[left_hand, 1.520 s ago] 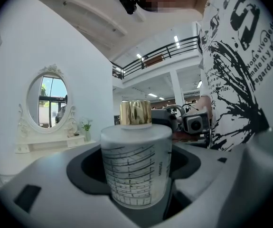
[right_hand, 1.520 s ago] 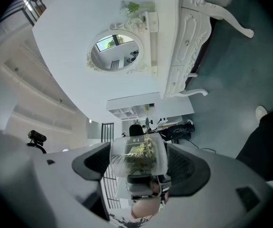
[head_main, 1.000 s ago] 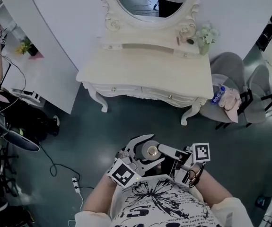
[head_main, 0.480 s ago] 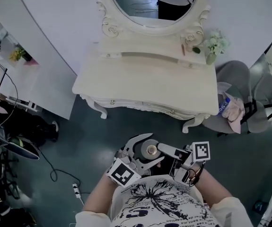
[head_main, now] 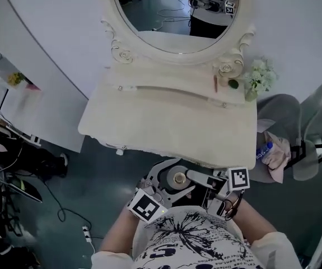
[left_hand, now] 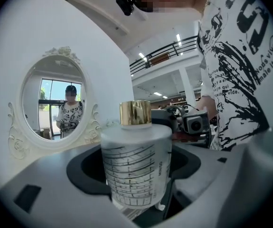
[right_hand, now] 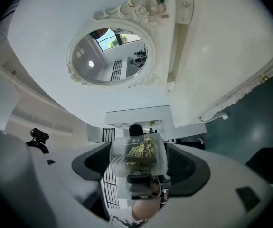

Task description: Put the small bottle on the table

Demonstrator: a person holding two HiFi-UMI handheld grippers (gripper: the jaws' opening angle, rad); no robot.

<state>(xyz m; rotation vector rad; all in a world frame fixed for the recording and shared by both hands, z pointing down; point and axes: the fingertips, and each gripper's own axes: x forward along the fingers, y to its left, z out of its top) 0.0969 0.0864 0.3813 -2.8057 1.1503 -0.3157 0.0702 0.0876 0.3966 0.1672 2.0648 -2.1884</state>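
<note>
**Teal-floored room, white dressing table: bottle in hand, off the tabletop**

Setting: dark teal floor (head_main: 105, 172) and a pale wall. A white carved dressing table (head_main: 166, 122) stands against the wall, and everything below is placed relative to it.

- Oval mirror in a white scrolled frame (head_main: 172, 15): rises from the rear of the dressing table and reflects the person.
- Vase of pale flowers (head_main: 259, 80): on the rear right corner of the table.
- Grey upholstered chair (head_main: 295, 116): just off the table's right end. It carries a clear plastic bottle with a blue label (head_main: 263, 149) and a pink cloth (head_main: 275, 156).
- Small frosted-glass bottle with a gold cap (head_main: 178, 178): upright, in front of the table's front edge and over the floor, close to the person's printed shirt. It is not on the tabletop.
- Left gripper (head_main: 186, 175): its jaws curve round the small frosted-glass bottle (left_hand: 136, 165) and are closed on its sides. In the left gripper view (left_hand: 136, 175) the bottle stands between the dark pads.
- Right gripper (head_main: 197, 179): reaches in from the table's right-hand side, facing the left gripper. In the right gripper view (right_hand: 138, 163) the bottle (right_hand: 138, 156) fills the gap between its jaws, and both pads appear to be against the glass.
</note>
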